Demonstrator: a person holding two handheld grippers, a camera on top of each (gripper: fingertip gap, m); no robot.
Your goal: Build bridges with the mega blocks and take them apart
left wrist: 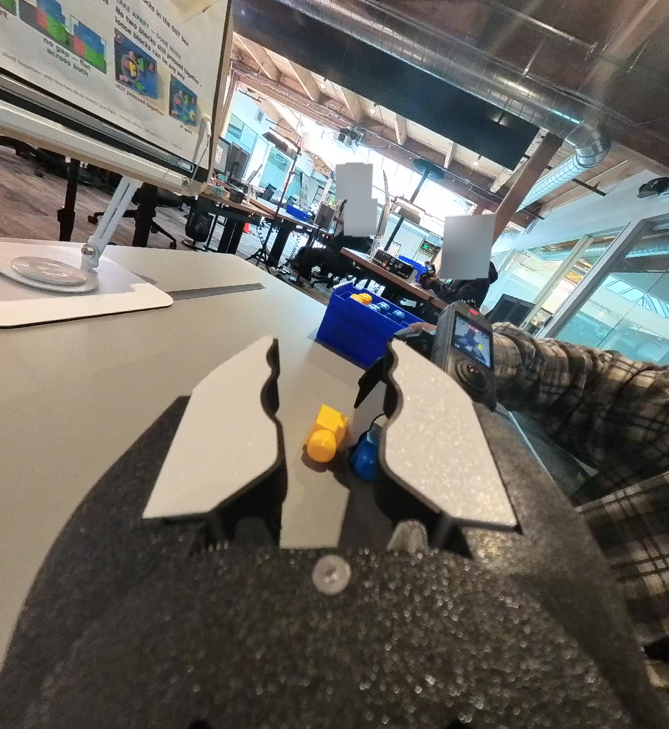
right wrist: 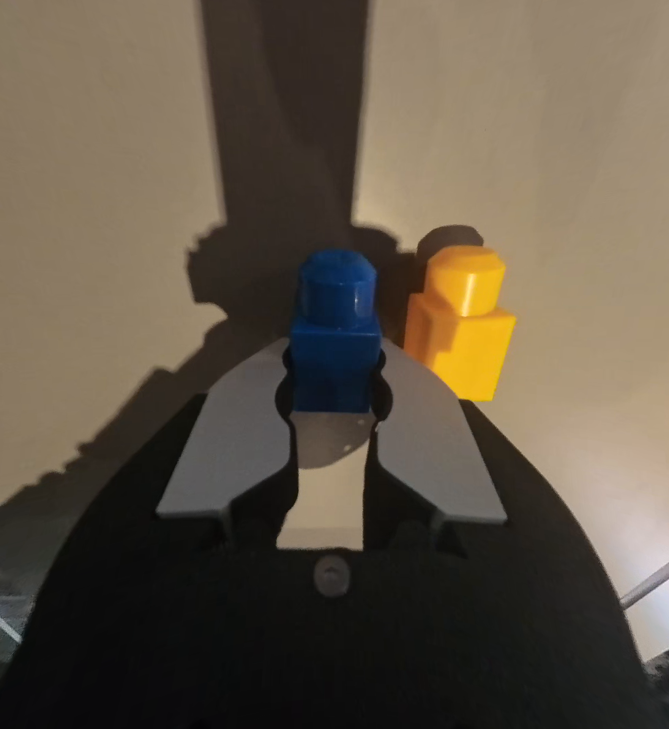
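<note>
You worked at a grey counter (left wrist: pixel 88 394) in an open workshop: exposed silver ducting (left wrist: pixel 561 130) overhead, bright windows (left wrist: pixel 285 157) behind, glass partitions (left wrist: pixel 621 284) to your right.

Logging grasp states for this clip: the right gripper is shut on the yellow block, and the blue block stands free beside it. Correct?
Not quite, the colours are swapped. The right wrist view shows the right gripper shut on the blue block, while the yellow block stands free beside it.

Small blue plastic single-stud block (right wrist: pixel 335 355): clamped at its base between the fingers. Matching yellow plastic single-stud block (right wrist: pixel 463 327): just beside it on the grey tabletop (right wrist: pixel 88 157).
</note>
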